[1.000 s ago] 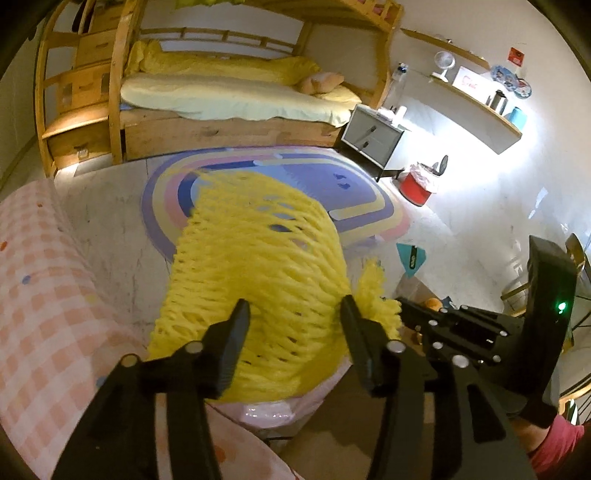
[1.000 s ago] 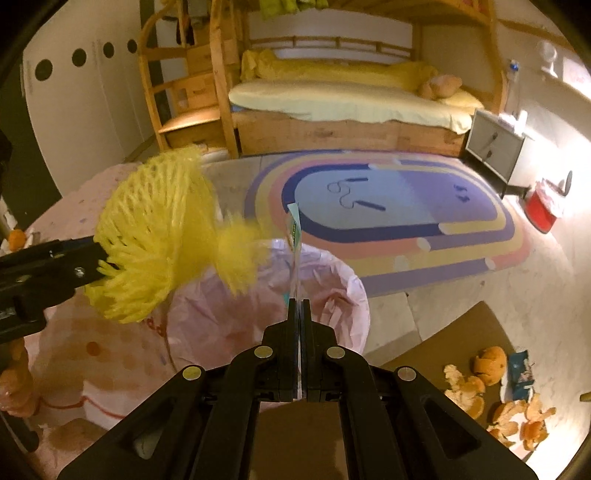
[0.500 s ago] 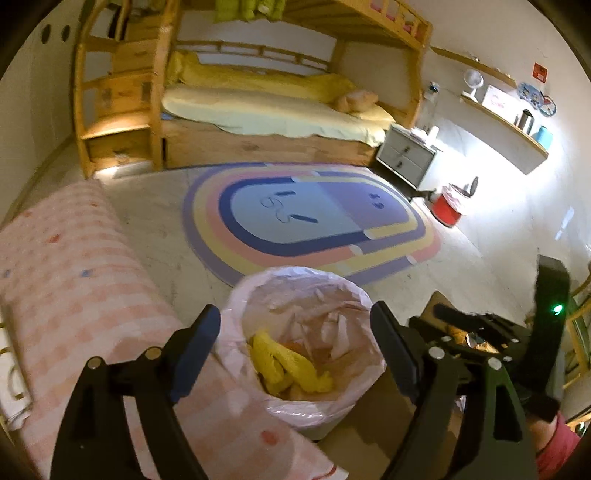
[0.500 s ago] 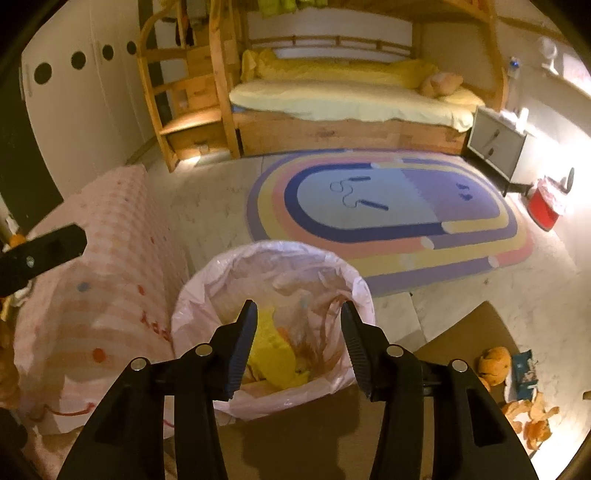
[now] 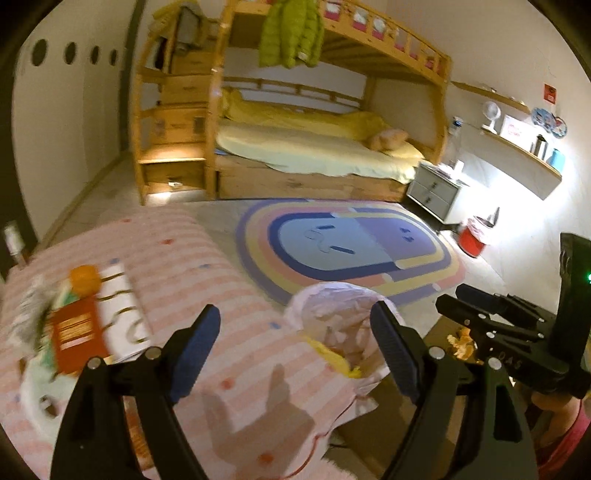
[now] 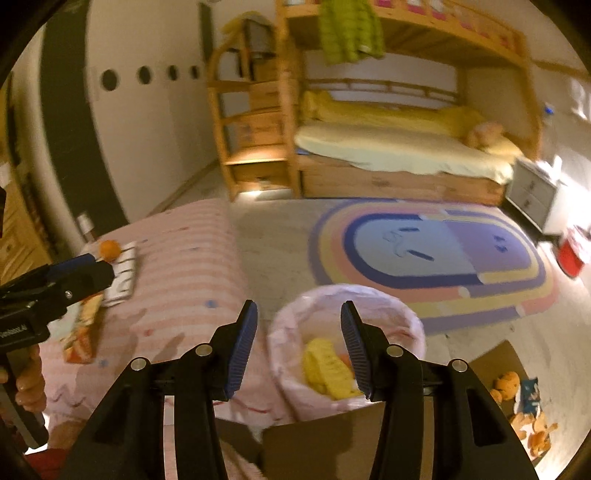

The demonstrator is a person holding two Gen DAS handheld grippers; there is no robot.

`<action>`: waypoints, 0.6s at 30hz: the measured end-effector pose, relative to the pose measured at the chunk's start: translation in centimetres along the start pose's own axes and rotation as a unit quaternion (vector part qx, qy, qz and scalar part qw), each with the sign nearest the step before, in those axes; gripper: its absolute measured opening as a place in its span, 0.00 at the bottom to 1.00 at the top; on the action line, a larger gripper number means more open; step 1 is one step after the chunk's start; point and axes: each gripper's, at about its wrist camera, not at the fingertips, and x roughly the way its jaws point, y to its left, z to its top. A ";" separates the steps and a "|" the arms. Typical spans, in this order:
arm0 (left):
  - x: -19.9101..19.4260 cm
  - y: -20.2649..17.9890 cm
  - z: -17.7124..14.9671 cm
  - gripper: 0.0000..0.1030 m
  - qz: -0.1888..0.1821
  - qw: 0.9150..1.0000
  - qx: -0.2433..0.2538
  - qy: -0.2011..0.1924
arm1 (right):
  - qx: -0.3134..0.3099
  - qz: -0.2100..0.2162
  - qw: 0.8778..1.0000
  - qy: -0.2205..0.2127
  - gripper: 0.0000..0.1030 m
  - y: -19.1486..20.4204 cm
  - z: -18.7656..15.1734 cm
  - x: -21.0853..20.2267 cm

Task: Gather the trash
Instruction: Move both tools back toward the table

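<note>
A lined bin [image 6: 406, 317] stands at lower centre of the right wrist view, its pale bag holding yellow netting [image 6: 327, 363] in the bottom. In the left wrist view the same bin [image 5: 328, 295] sits right of centre, a scrap of the netting [image 5: 332, 360] showing at its near rim.

The right gripper [image 6: 299, 343] hangs above the bin's left edge with its jaws parted and nothing between them, having just been opening. The left gripper [image 5: 295, 341] is spread wide and empty over a pink striped cloth [image 5: 177, 258]; its jaws too have just been opening. Each gripper shows in the other's view: the left gripper [image 6: 55, 284] at the left edge, the right gripper [image 5: 491, 325] at the right edge.

On the cloth at the left of the left wrist view lie an orange [image 5: 85, 278], a red packet [image 5: 75, 334] and a striped sheet [image 5: 120, 306], all blurred. Orange peel [image 6: 532, 430] and a blue wrapper [image 6: 530, 393] lie on a brown mat [image 6: 495, 358] at lower right of the right wrist view.

Beyond the bin spreads an oval rug [image 6: 432, 254]. A wooden bunk bed [image 5: 314, 147] with a green jacket [image 5: 291, 31] fills the upper centre, with a grey nightstand [image 5: 432, 190] and a red bin [image 5: 474, 240] at right.
</note>
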 end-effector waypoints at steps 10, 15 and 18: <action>-6.1 7.3 -4.6 0.80 0.105 0.994 -0.037 -0.010 | -0.093 0.084 0.992 0.024 0.47 10.7 -0.5 1.0; -8.1 12.5 -7.3 0.80 0.159 0.983 -0.091 -0.003 | -0.140 0.117 0.983 0.036 0.47 15.7 -1.3 1.9; -8.9 15.2 -9.1 0.80 0.183 0.976 -0.118 0.004 | -0.158 0.127 0.978 0.042 0.47 17.5 -1.5 2.6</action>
